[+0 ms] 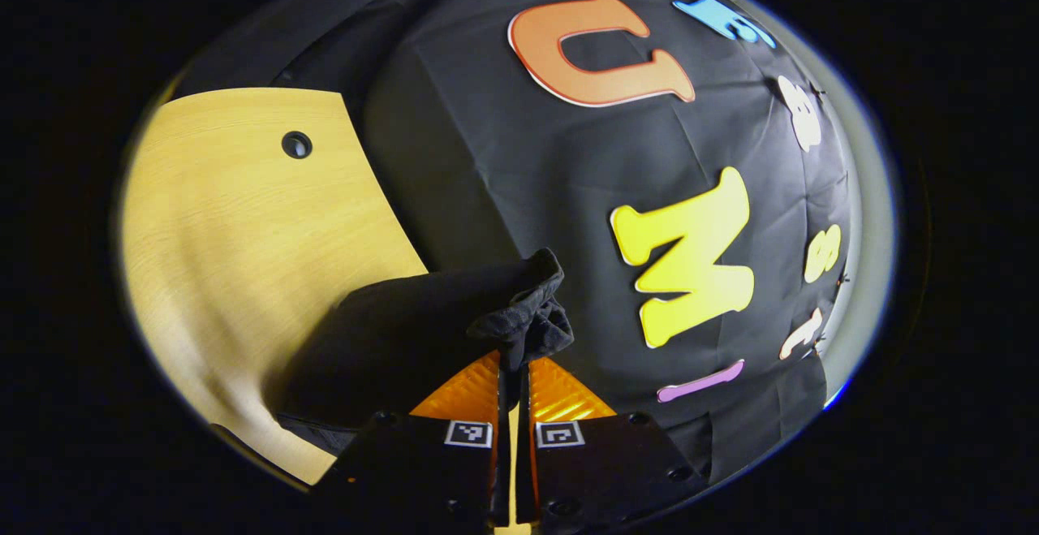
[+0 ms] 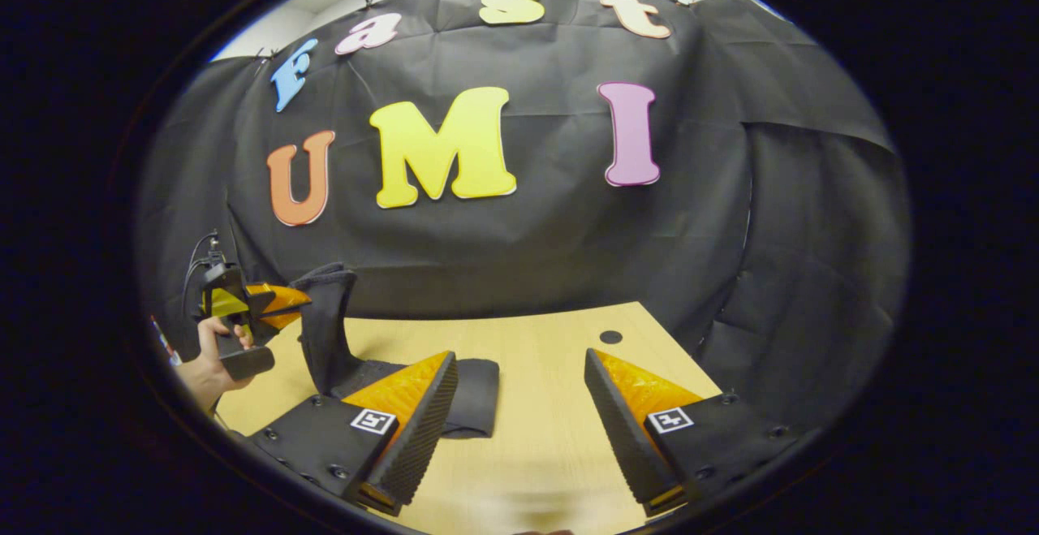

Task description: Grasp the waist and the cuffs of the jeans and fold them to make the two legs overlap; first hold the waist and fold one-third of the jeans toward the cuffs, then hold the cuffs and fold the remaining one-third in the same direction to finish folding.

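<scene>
Left gripper view: your left gripper (image 1: 513,373) is clamped on a bunched edge of the jeans (image 1: 406,340). Both fingers (image 1: 467,393) press the dark fabric between them, and a crumpled wad of cloth pokes out just past the tips. From that pinch the jeans spread away to the left and down over the wooden table (image 1: 227,218), which sits tilted in this view. A small round hole (image 1: 296,144) shows in the tabletop, well apart from the jeans. Which end of the garment you hold, waist or cuff, cannot be told.

Right gripper view: your right gripper (image 2: 519,393) stands wide apart over the table (image 2: 536,405) with nothing between its fingers (image 2: 422,413). Bare wood shows in the gap. The jeans (image 2: 475,397) lie flat on the table just behind the left-hand finger. From there a strip of them rises steeply to the left gripper (image 2: 280,304) at the far left, so that part hangs lifted off the tabletop. A hand (image 2: 207,368) grips that gripper's handle at the edge of the view, and a cable (image 2: 195,255) loops above it. The round hole (image 2: 610,337) sits near the table's far edge, beyond the right-hand finger.
</scene>
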`<action>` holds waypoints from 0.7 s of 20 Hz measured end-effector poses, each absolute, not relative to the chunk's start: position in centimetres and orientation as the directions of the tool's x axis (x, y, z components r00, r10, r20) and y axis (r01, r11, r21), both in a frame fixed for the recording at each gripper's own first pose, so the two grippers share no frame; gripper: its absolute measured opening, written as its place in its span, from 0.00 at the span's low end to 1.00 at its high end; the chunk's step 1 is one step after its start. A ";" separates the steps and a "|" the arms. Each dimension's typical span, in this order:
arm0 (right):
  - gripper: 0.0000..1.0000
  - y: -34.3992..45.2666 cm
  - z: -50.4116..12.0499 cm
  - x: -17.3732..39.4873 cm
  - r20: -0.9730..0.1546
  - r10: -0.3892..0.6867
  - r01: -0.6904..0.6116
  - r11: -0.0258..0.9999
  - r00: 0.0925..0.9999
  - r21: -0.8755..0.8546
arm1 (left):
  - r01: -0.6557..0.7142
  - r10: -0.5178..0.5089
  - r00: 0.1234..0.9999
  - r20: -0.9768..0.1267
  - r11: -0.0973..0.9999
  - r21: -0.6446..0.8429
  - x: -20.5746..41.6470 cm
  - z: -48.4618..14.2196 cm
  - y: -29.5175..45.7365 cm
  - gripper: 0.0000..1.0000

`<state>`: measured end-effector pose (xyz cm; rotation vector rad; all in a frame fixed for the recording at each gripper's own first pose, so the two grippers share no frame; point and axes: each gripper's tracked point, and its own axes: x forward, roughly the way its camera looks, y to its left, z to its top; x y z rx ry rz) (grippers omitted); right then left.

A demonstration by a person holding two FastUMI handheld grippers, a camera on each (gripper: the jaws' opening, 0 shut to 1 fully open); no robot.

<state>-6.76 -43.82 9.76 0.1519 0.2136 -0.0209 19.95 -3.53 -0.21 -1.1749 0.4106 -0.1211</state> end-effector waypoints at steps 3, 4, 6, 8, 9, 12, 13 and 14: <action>0.96 -44.5 9.4 -7.2 -0.222 -0.013 0.046 0.989 0.975 0.143 | -0.098 -0.361 0.894 -0.264 0.416 -0.904 19.3 -0.6 -7.1 0.06; 0.96 -44.9 9.3 -7.4 -0.225 -0.017 0.050 0.988 0.974 0.143 | -0.094 -0.378 0.885 -0.272 0.428 -0.899 19.0 -1.1 -8.3 0.06; 0.96 -45.7 9.2 -7.7 -0.226 -0.026 0.060 0.988 0.974 0.146 | -0.082 -0.417 0.858 -0.300 0.465 -0.881 18.8 -2.3 -11.0 0.06; 0.94 -46.4 9.3 -7.9 -0.223 -0.037 0.071 0.986 0.974 0.148 | -0.064 -0.458 0.822 -0.339 0.517 -0.854 18.0 -4.0 -13.7 0.06; 0.94 -46.8 9.3 -8.1 -0.222 -0.042 0.076 0.986 0.974 0.148 | -0.052 -0.476 0.802 -0.361 0.547 -0.836 17.4 -4.9 -14.9 0.06; 0.94 -47.9 9.3 -8.5 -0.220 -0.053 0.088 0.985 0.974 0.151 | -0.010 -0.500 0.745 -0.441 0.652 -0.758 15.8 -8.7 -17.8 0.06; 0.94 -48.2 9.3 -8.6 -0.222 -0.056 0.091 0.984 0.974 0.154 | 0.009 -0.498 0.730 -0.469 0.693 -0.721 15.2 -10.0 -18.7 0.06; 0.94 -48.4 9.2 -8.7 -0.222 -0.057 0.094 0.983 0.973 0.156 | 0.030 -0.492 0.713 -0.500 0.733 -0.679 14.9 -11.2 -19.5 0.06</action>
